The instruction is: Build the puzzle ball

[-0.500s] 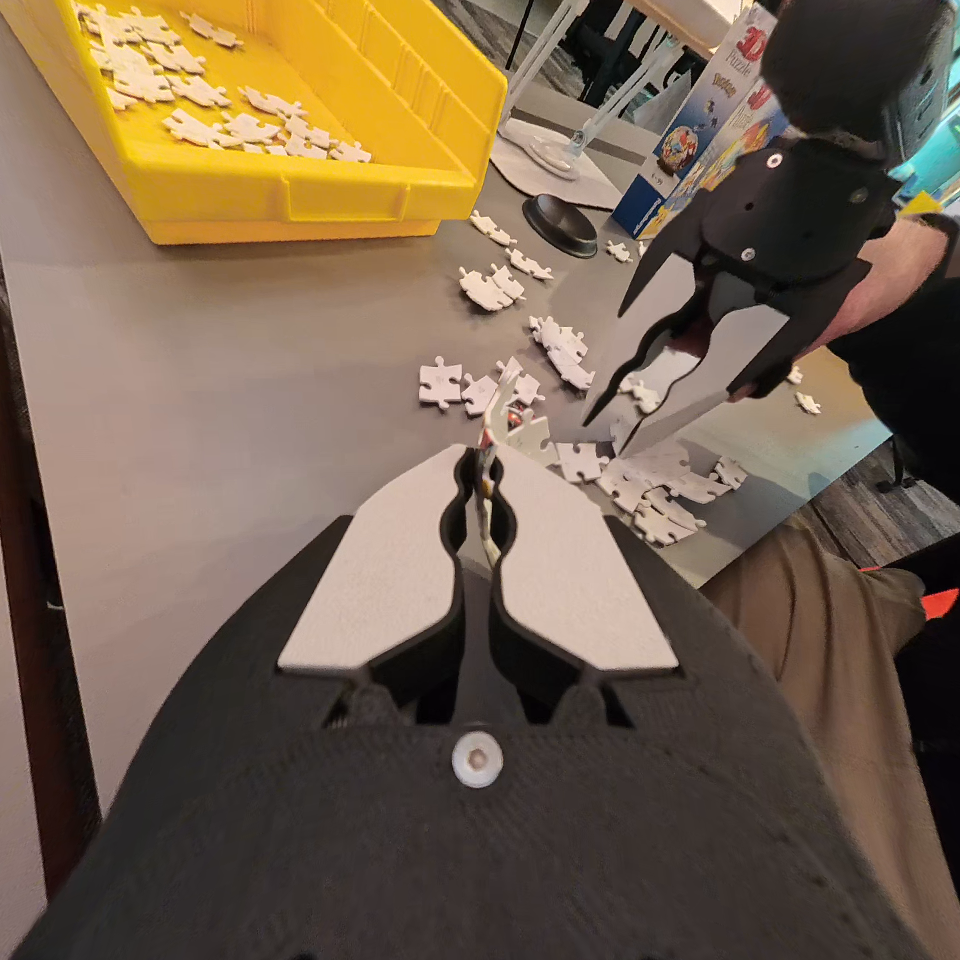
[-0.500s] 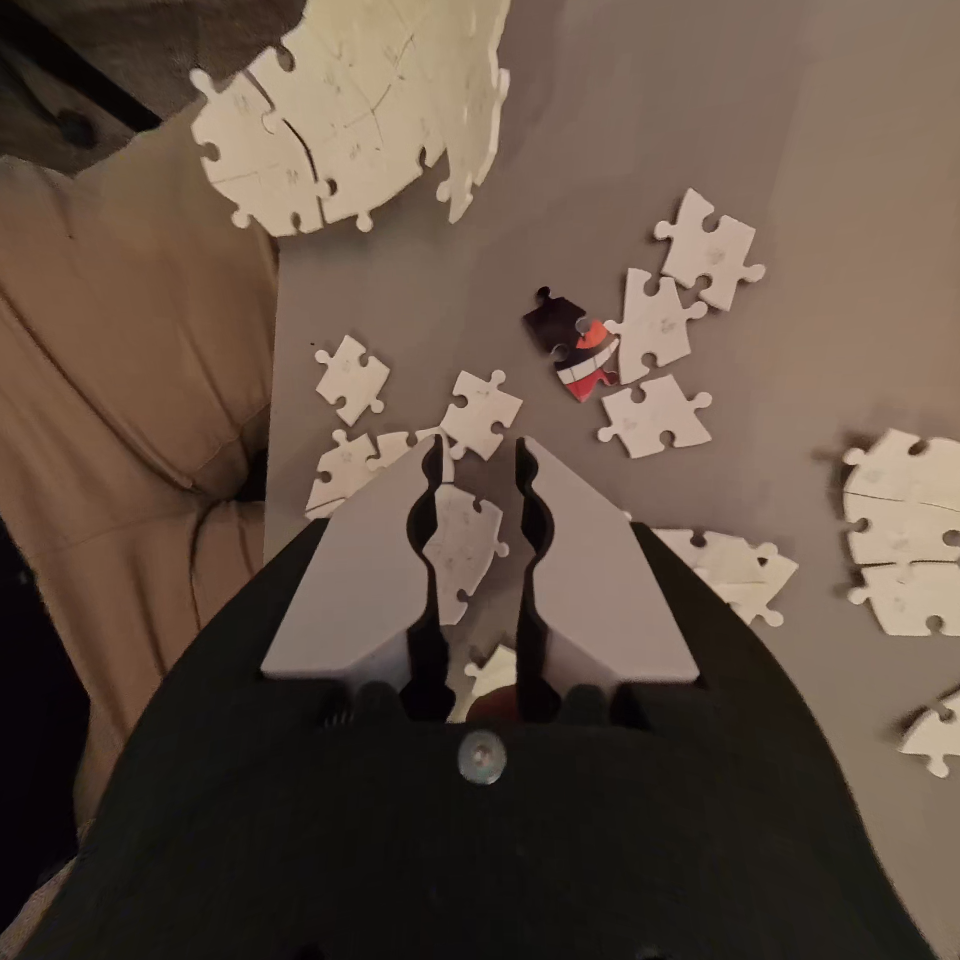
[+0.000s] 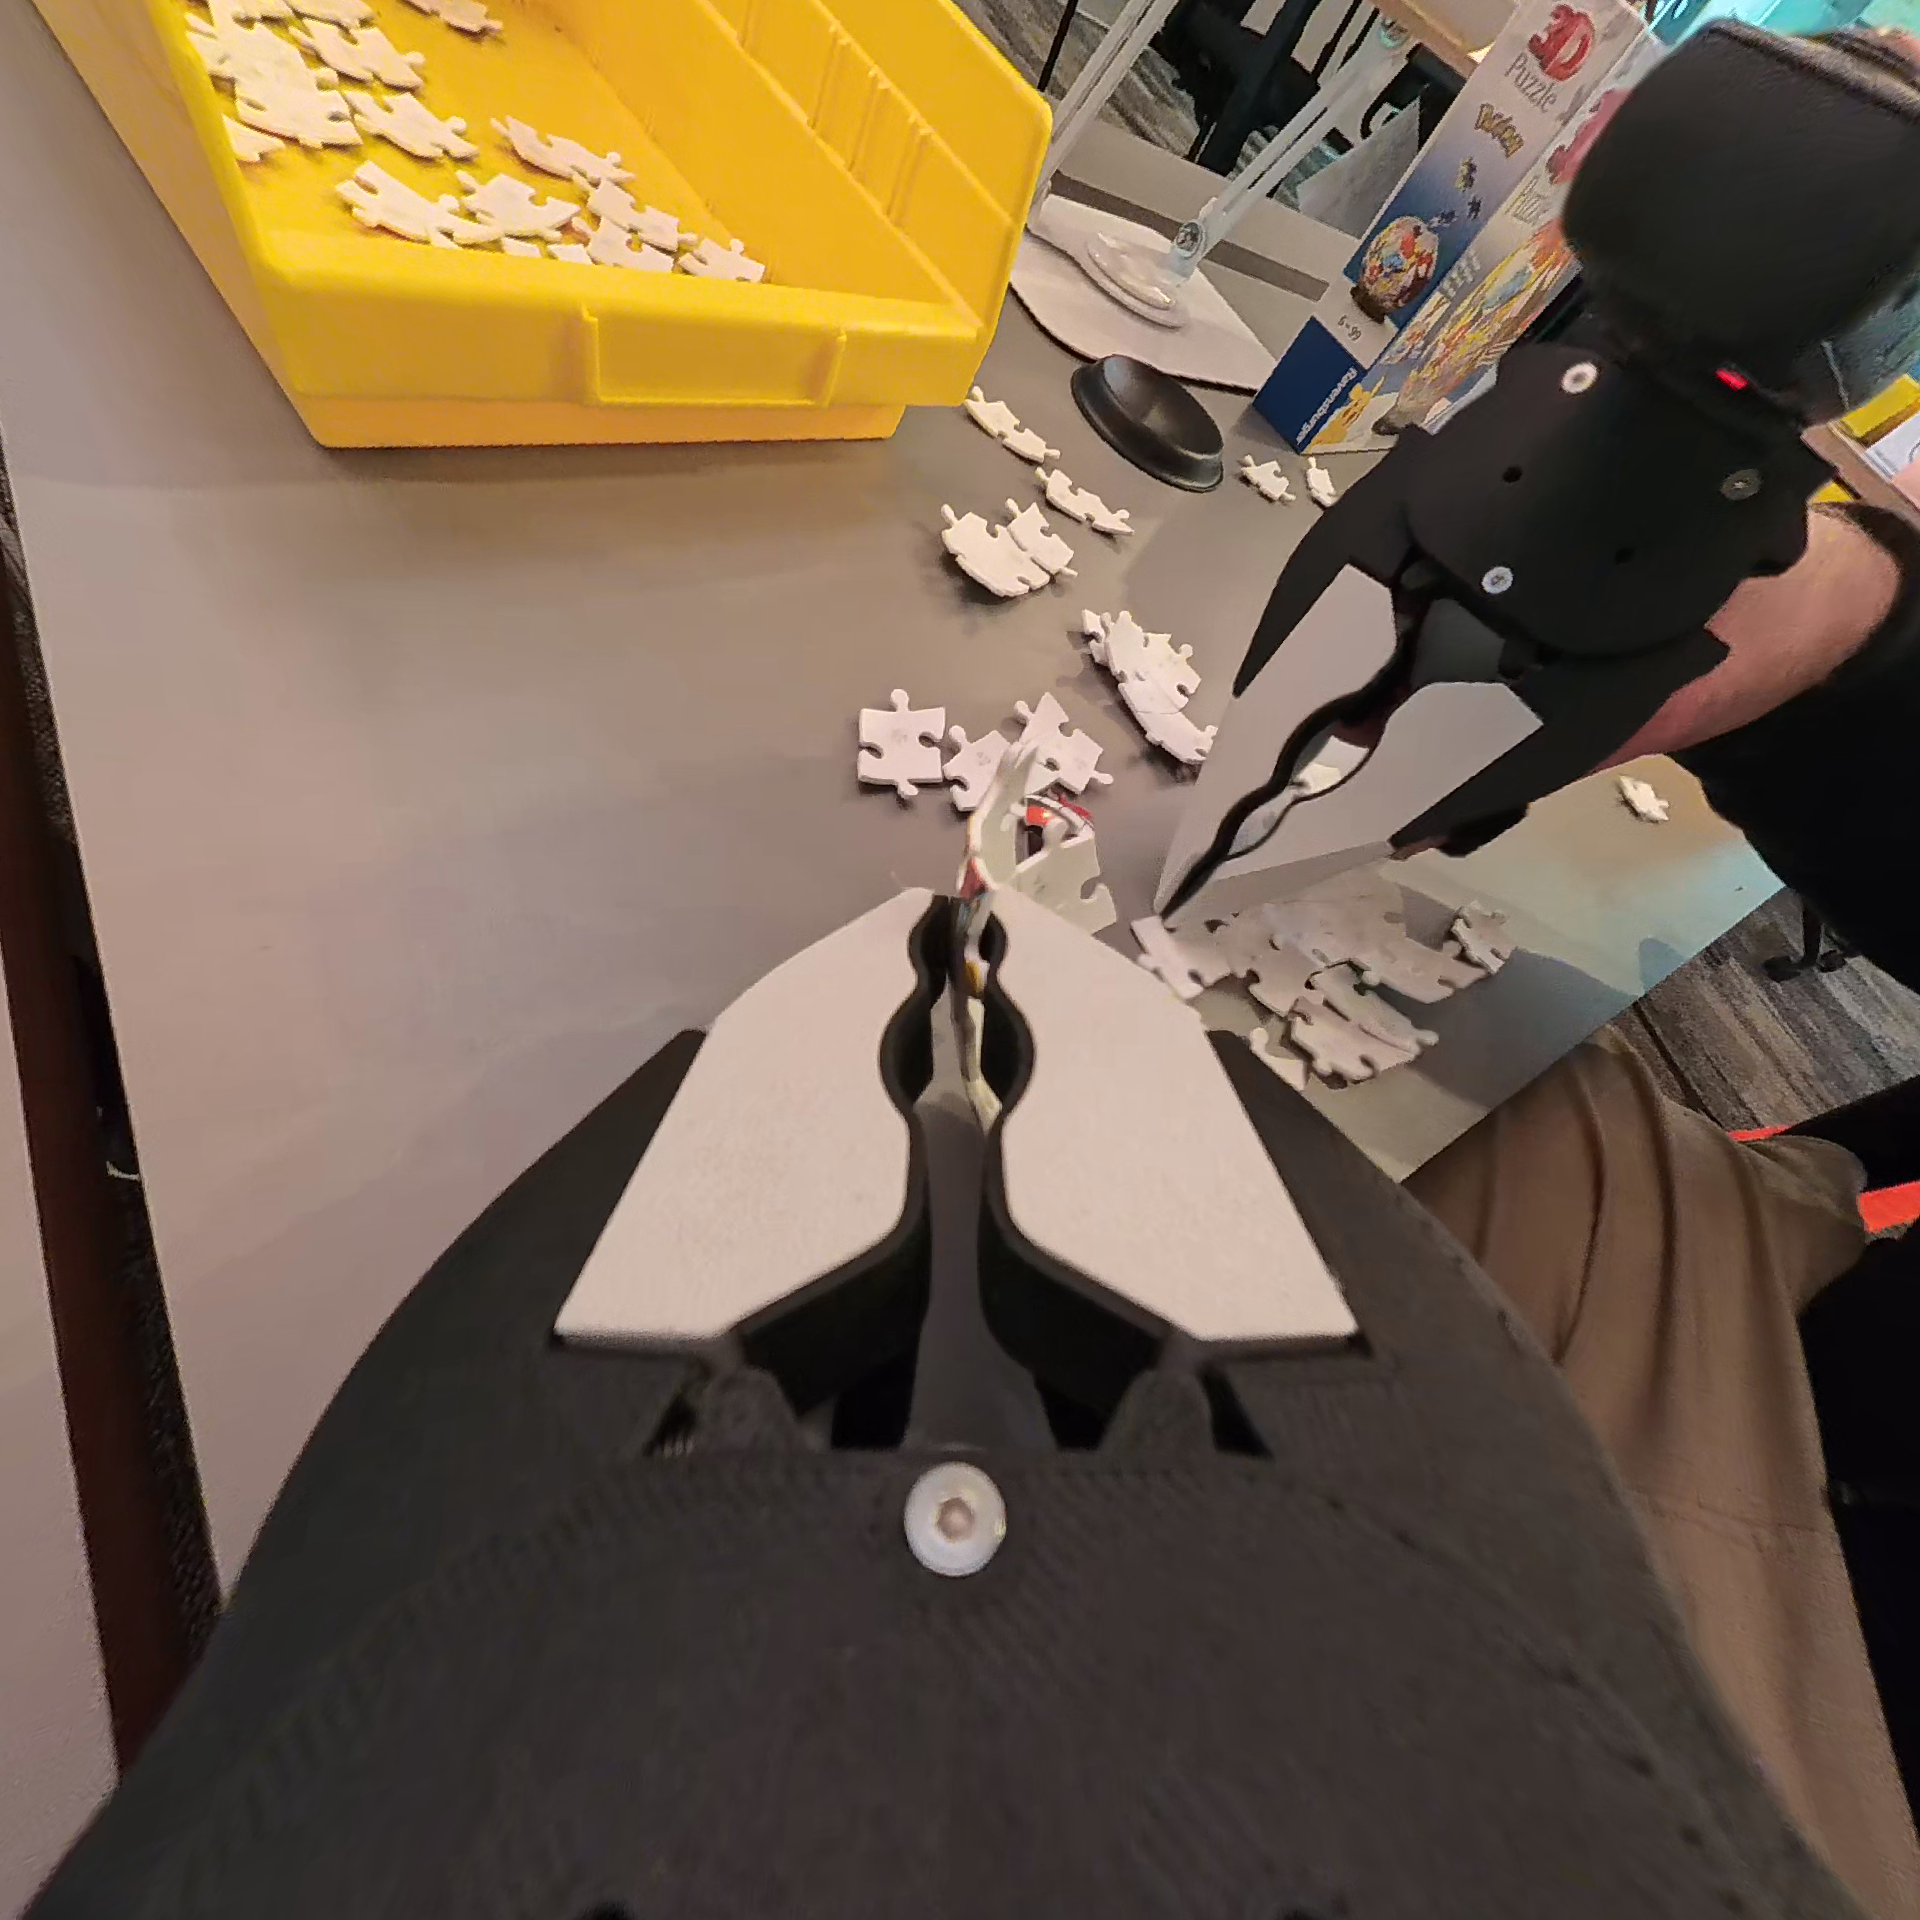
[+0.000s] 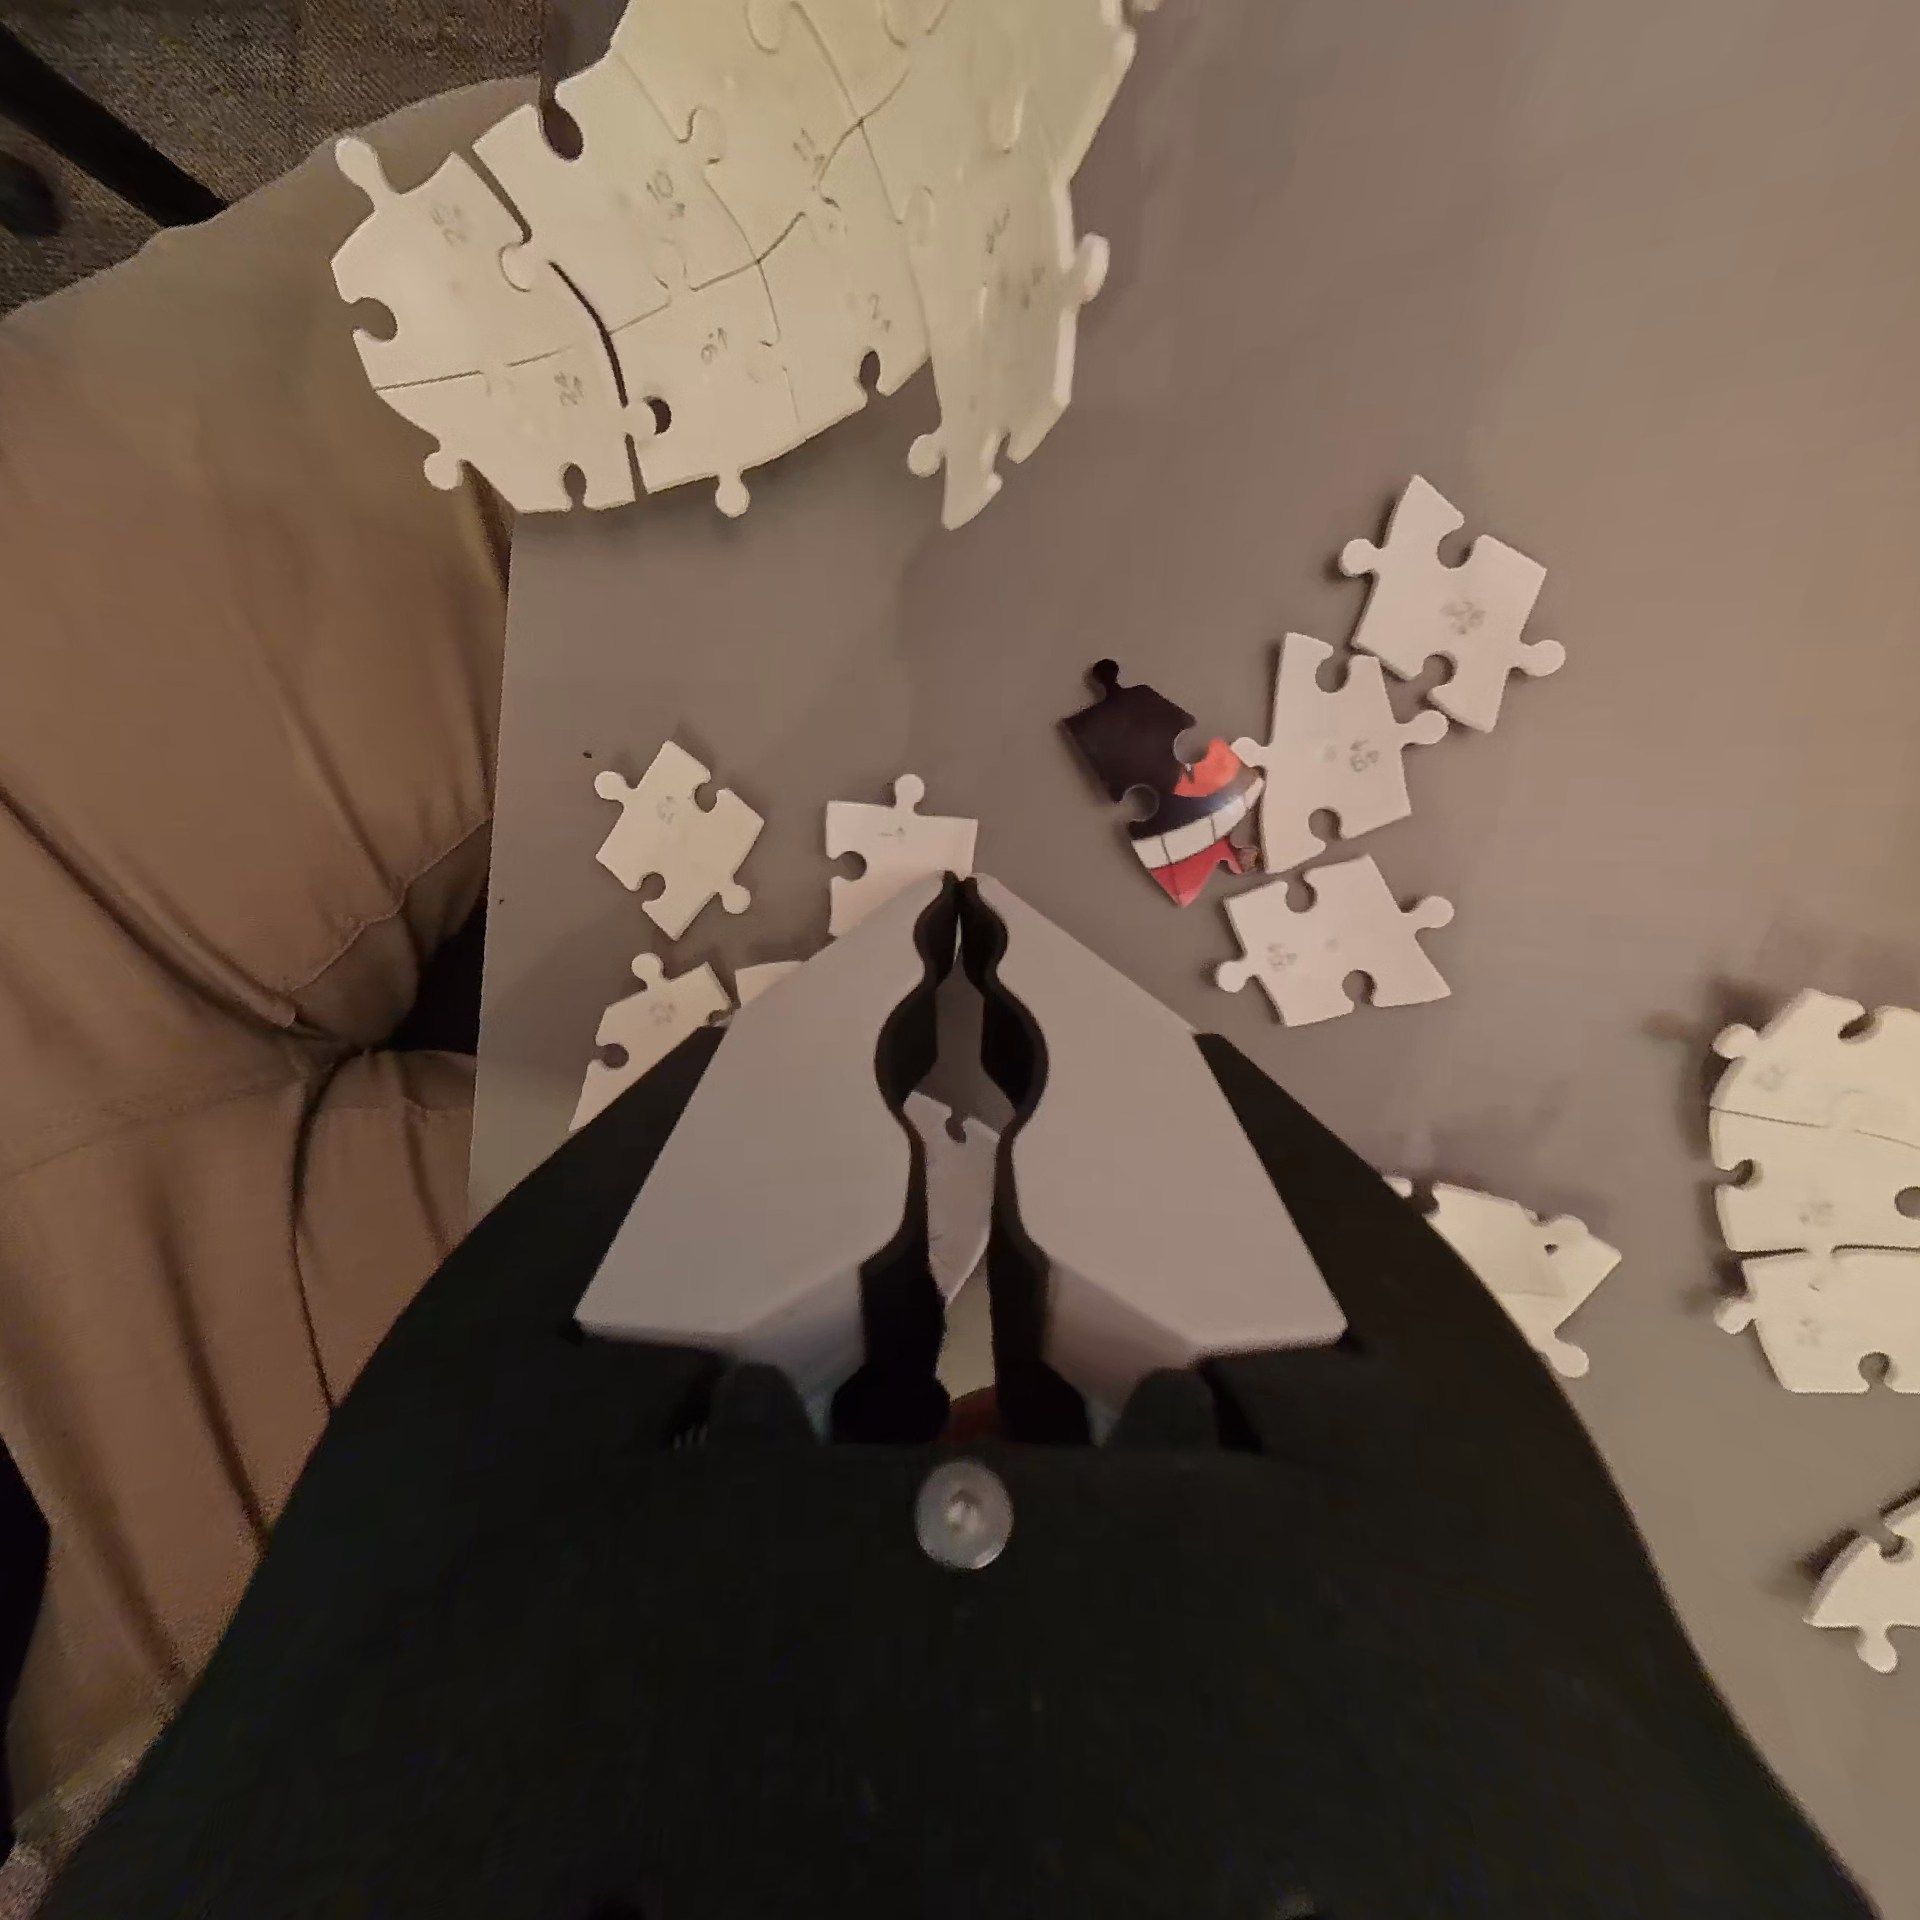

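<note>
Puzzle pieces lie scattered on the grey table [image 3: 436, 748], most of them white side up, well apart from the yellow bin [image 3: 582, 343]. Our left gripper [image 3: 966, 914] is clamped on a curved assembled section [image 4: 727, 260], seen edge-on between its jaws. Our right gripper [image 4: 958, 883] has its tips closed over a loose piece [image 4: 899, 847] near the table's front edge; we cannot tell whether it truly holds it. We judge a firm edge pinch best, lifting slowly, then lining tab to notch on the section before pressing.
</note>
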`<state>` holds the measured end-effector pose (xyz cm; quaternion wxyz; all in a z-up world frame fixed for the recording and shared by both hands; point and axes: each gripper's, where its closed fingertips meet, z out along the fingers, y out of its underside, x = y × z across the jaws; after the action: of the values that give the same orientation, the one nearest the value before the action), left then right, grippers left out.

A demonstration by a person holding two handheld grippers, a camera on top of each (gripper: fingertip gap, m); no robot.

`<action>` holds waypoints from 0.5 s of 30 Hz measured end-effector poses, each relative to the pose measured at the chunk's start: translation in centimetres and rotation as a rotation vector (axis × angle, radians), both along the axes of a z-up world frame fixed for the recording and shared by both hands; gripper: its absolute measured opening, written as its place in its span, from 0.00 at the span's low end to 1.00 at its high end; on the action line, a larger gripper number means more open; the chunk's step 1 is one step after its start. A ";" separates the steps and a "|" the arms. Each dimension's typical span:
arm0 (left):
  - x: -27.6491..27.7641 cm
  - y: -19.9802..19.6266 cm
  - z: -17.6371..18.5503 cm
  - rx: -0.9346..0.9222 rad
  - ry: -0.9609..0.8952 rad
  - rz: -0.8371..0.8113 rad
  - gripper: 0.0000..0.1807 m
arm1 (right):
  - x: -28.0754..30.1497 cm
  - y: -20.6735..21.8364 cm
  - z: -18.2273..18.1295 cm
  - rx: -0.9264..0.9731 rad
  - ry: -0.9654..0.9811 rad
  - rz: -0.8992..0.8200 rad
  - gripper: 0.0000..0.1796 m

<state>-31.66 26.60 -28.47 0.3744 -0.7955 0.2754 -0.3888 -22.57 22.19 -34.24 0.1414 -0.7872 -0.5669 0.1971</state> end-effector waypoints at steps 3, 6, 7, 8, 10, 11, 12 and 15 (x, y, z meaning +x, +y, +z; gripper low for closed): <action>-0.5 0.3 -0.2 -0.010 0.007 0.026 0.02 | -0.6 -0.1 -0.1 0.018 0.012 0.012 0.00; -0.8 0.6 -0.3 -0.009 0.007 0.046 0.02 | -1.0 0.2 0.2 0.061 0.020 0.023 0.00; -1.0 0.7 -0.3 -0.009 0.008 0.052 0.02 | -1.1 0.1 0.4 0.060 0.025 0.028 0.00; -1.0 0.7 -0.3 -0.011 0.006 0.055 0.02 | -1.2 0.0 0.5 0.059 0.029 0.029 0.00; -1.2 0.8 -0.4 -0.016 0.003 0.064 0.02 | -1.4 0.1 0.8 0.062 0.049 0.026 0.00; -1.3 0.8 -0.4 -0.020 0.002 0.063 0.02 | -1.5 0.1 1.0 0.056 0.060 0.023 0.00; -1.3 0.8 -0.4 -0.020 0.005 0.063 0.02 | -1.6 0.0 1.0 0.053 0.063 0.026 0.00; -1.5 0.9 -0.5 -0.021 0.013 0.068 0.02 | -1.9 -0.1 1.0 0.062 0.070 0.036 0.00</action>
<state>-33.15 27.50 -28.93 0.3772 -0.8108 0.2466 -0.3734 -24.48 22.06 -33.26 0.1819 -0.7647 -0.5815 0.2096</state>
